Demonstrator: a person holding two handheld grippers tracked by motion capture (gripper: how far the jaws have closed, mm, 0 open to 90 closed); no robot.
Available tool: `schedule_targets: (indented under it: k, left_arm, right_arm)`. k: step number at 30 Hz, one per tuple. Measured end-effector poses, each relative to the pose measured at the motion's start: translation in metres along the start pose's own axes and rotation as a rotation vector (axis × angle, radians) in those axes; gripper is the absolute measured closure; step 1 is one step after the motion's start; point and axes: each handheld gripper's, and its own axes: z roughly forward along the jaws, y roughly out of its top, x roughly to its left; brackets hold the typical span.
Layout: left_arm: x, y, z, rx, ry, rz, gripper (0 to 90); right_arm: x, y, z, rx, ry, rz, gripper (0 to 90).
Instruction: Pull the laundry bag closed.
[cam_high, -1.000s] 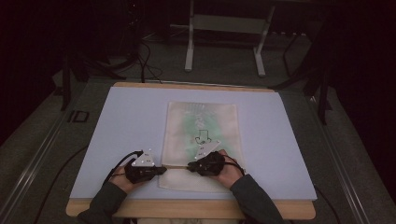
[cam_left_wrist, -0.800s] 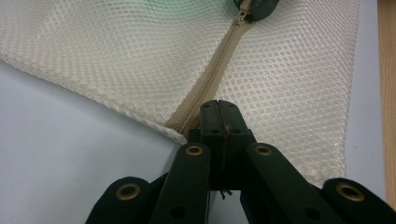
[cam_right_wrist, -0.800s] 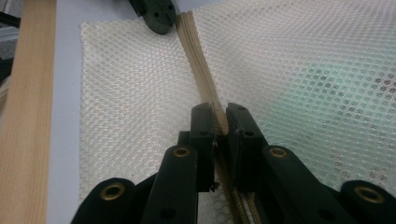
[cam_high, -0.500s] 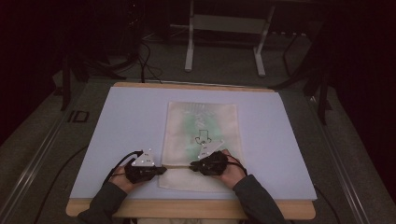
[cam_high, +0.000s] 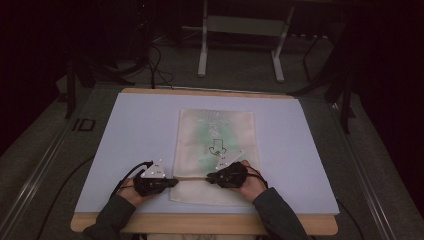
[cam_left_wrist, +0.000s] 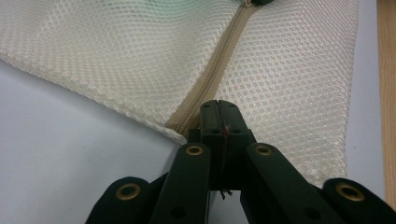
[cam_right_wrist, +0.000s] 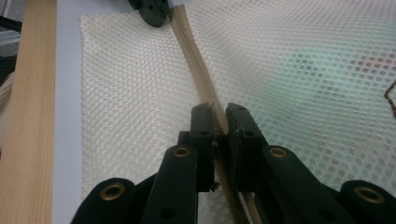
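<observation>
A cream mesh bag (cam_high: 217, 130) lies flat on the pale mat, with something green and a black mark showing through the mesh. Its tan zipper (cam_left_wrist: 219, 60) runs across the bag near the front. My left gripper (cam_high: 172, 182) sits at the bag's left edge, jaws shut on the zipper's end (cam_left_wrist: 187, 125). My right gripper (cam_high: 210, 177) is a short way along the same zipper (cam_right_wrist: 196, 60), jaws shut on the zipper strip. In the right gripper view the left gripper's tip (cam_right_wrist: 152, 11) lies at the zipper's far end.
The pale mat (cam_high: 125, 130) covers a wooden table whose front edge (cam_high: 200, 225) runs just behind both hands. Metal stand legs (cam_high: 202, 55) and cables lie on the dark floor beyond the table.
The right gripper has edged slightly to the right along the zipper. The left gripper has stayed where it was.
</observation>
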Motion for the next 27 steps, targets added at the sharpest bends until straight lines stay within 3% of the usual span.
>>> schedule_targets:
  k: [27]
  left_arm:
    - [0.001,0.000,0.000,0.000,-0.004,-0.004,89.6]
  right_arm:
    - [-0.003,-0.012,-0.011,0.003,-0.013,0.022,82.3]
